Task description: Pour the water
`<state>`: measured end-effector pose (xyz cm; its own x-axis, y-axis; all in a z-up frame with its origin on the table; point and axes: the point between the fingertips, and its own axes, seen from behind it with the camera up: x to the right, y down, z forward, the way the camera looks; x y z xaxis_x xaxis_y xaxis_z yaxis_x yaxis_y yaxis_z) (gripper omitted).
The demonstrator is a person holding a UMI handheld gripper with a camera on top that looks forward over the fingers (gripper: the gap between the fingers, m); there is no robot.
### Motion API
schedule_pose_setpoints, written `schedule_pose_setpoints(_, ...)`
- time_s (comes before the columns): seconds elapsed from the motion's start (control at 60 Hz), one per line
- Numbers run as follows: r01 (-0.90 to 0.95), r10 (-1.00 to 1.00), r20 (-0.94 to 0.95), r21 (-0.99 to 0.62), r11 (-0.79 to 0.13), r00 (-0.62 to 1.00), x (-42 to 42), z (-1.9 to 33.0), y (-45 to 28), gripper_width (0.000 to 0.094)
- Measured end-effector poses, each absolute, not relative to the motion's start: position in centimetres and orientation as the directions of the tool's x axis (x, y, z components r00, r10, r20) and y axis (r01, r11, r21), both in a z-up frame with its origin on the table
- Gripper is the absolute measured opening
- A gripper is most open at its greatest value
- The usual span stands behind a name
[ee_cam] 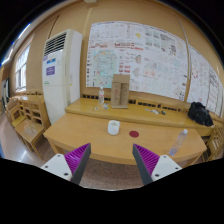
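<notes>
My gripper (pixel 111 160) is open and empty, its two magenta-padded fingers (pixel 76 157) spread wide over the floor in front of a wooden table (pixel 90 135). A white cup (pixel 114 127) stands on the table, well beyond the fingers. A clear plastic bottle (pixel 179 141) stands near the table's right front corner. Another clear bottle (pixel 101 97) stands on the farther table next to a brown cardboard box (pixel 120 91). Nothing lies between the fingers.
A second wooden table (pixel 150 107) stands behind the first, with a dark bag (pixel 201 113) at its right end. A tall white air conditioner (pixel 58 75) stands at the left. Wooden chairs (pixel 24 115) stand at the far left. Posters cover the back wall.
</notes>
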<state>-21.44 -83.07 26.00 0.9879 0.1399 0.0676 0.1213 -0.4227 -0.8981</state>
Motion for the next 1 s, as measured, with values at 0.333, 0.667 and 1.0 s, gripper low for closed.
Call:
schedule_pose_setpoints(0.333, 0.072, 0.016, 0.077, -0.809, -0.583, 0.997, -5.7, 13.8, -84.1, 0.0847)
schedule_pose_setpoints(0.667, 0.025, -0.121, 0.113, -0.824, -0.566, 0.986, 17.2, 4.3, -75.4, 0.0857)
schedule_pose_setpoints(1.0, 0.005, -0.075, 0.036, -0.926, -0.378, 0.997, 25.8, 4.5, -58.0, 0.0818)
